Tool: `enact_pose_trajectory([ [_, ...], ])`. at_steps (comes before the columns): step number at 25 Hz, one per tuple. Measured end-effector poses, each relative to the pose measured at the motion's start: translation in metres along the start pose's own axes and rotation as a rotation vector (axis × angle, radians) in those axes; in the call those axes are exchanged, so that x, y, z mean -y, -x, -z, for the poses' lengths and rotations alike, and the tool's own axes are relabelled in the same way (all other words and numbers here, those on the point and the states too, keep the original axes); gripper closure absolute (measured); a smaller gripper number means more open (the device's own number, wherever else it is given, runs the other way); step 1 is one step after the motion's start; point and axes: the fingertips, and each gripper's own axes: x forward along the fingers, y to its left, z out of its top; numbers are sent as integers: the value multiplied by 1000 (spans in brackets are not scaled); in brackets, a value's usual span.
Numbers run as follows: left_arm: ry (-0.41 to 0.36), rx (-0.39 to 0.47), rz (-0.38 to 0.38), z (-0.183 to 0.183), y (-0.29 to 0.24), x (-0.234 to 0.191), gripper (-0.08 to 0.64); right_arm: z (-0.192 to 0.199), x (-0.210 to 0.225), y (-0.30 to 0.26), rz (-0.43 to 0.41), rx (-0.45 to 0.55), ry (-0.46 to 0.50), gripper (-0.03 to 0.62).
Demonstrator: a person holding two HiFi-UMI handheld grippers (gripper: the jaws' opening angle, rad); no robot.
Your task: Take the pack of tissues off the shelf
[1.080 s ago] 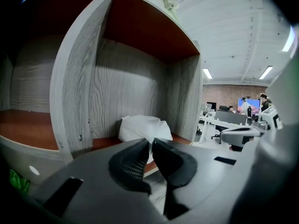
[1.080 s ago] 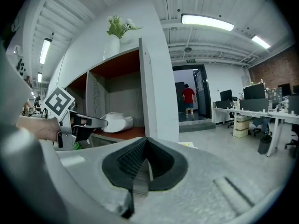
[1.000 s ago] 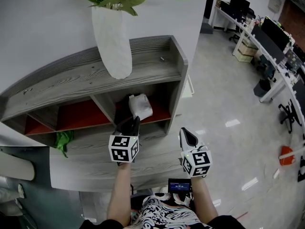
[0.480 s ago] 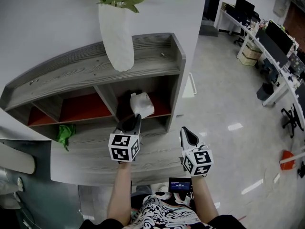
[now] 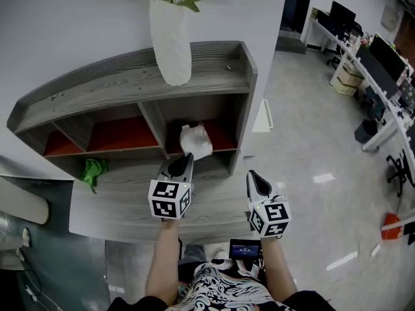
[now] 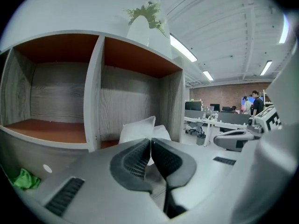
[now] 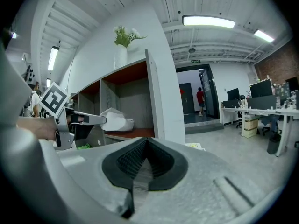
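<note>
Pinching shut over the last second, the left tongs (image 5: 185,159) now clench the pack of tissues (image 5: 196,140) by its edge at the shelf (image 5: 117,86) compartment's front, mid-frame, likely ready for pulling out. Right tongs (image 5: 254,177) are clenched, empty.
</note>
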Motion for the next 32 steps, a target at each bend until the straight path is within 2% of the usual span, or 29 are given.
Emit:
enact_pose_trajectory([
  [8,9,24,-32,3,30,2,549,5,-16,7,-49,0,6,589],
  [14,6,31,-25,7,47,8,549,7,-28,16,-85,12,3,589],
  [25,10,60,-41,12,77,9,549,15,-39,29,-96,7,21,589],
  [32,-2,66,-17,18,84,16,549,21,-42,35,-96,-1,22,589],
])
